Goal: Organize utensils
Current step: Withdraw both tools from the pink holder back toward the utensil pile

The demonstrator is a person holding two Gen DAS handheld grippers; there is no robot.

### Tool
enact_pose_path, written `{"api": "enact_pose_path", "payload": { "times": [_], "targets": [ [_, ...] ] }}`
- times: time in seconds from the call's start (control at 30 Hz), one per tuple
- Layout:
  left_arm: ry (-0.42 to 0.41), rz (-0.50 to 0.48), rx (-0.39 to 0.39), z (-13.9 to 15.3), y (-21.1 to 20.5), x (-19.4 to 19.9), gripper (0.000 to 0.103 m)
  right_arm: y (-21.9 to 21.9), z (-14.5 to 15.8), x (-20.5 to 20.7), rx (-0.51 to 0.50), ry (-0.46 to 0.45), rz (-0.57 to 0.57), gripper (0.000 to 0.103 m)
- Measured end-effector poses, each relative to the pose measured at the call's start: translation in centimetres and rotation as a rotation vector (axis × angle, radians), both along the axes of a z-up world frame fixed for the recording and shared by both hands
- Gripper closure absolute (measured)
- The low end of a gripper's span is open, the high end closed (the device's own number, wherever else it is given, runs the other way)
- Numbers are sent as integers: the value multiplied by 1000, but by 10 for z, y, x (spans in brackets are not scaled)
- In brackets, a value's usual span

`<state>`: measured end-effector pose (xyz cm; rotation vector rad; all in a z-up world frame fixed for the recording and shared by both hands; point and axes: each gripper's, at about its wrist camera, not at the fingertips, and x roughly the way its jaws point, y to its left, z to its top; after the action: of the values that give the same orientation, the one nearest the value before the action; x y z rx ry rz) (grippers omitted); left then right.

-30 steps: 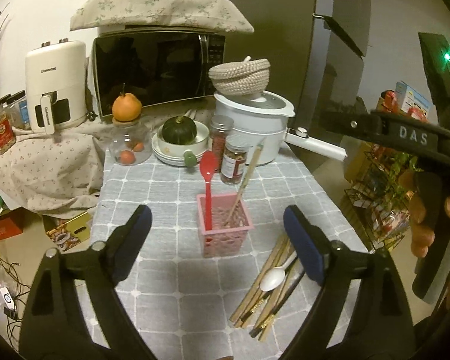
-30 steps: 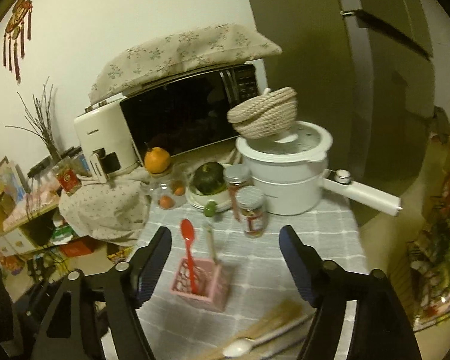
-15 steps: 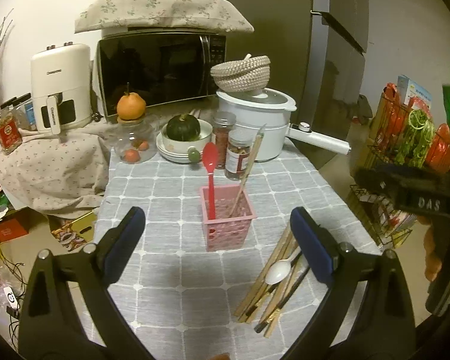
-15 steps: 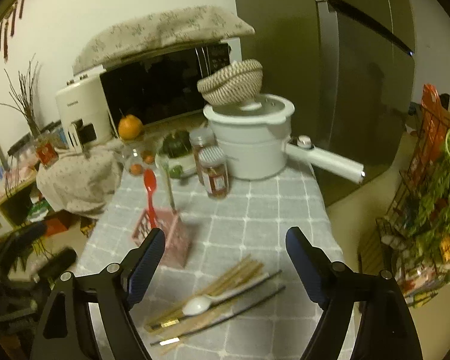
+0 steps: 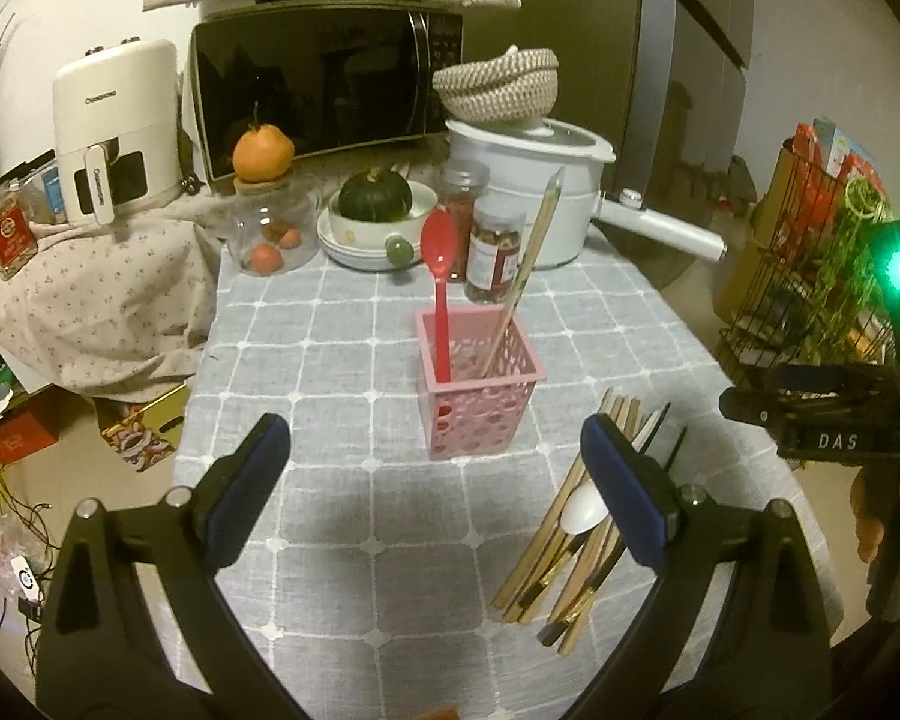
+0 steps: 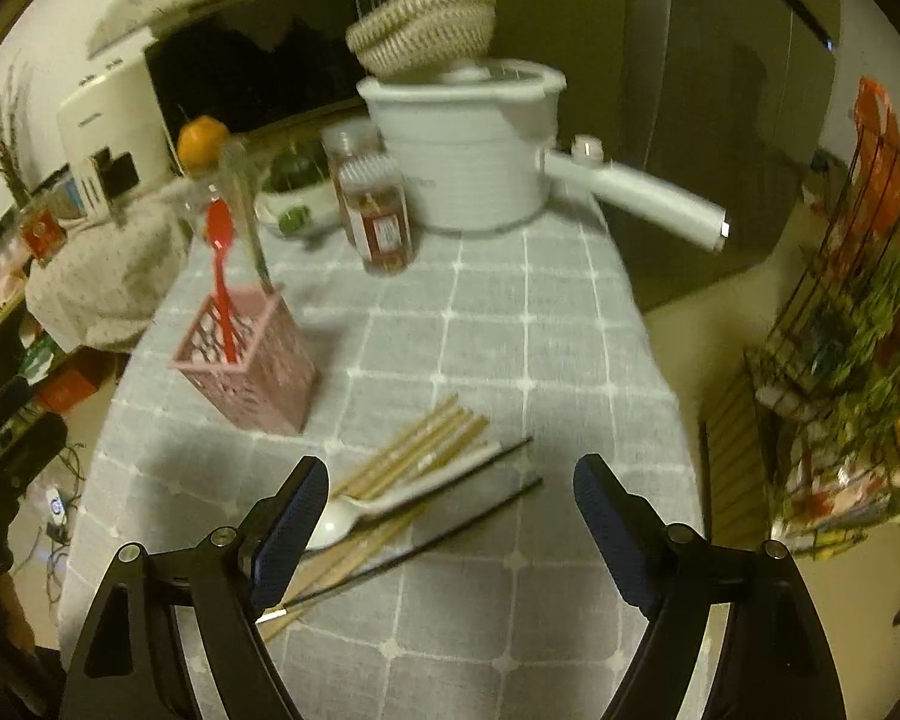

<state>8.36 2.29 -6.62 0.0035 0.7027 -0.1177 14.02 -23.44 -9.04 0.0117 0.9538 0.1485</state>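
The right claw [image 6: 444,510] is lower and tipped further down than it was a moment ago; before, it looked out at the pot and the microwave, and now it looks down on the pile of loose utensils [image 6: 402,492] on the tabletop [image 6: 510,360]; its two blue pads are wide apart, a bit wider than before, and nothing is between them; it holds nothing.

The left claw [image 5: 432,492] has also sunk a little; it hangs over a bare patch of the grey checked cloth, just in front of the pink basket [image 5: 480,396]; its pads are wide apart too and it holds nothing.

The pile has not moved; wooden chopsticks [image 6: 414,450], a white spoon [image 6: 342,519] and two black chopsticks [image 6: 450,504] lie side by side to the right of the basket, near it but not touching; the spoon's bowl lies close by the right claw's left pad; the basket stands up straight, with a red spoon [image 5: 441,276] and one long wooden stick [image 5: 528,276] leaning inside.

So it looks like the right claw is going down for the next thing from the pile; most of the job is not done yet, since only two things stand in the basket.
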Motion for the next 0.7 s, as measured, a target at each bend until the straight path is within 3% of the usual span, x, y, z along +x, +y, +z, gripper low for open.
{"api": "enact_pose_path", "payload": {
  "times": [0.17,0.33,0.57,0.7],
  "targets": [
    [32,-14,10,-7,-1,1,6,-8,-18,7,38,89,-27,18],
    [73,-26,24,-14,-4,5,6,-11,-32,13,19,145,-52,18],
    [142,-35,60,-26,-7,9,6,-16,-74,31,-24,291,-92,20],
    [162,-39,54,-30,-7,9,6,-21,-99,44,12,374,-124,42]
  ]
}}
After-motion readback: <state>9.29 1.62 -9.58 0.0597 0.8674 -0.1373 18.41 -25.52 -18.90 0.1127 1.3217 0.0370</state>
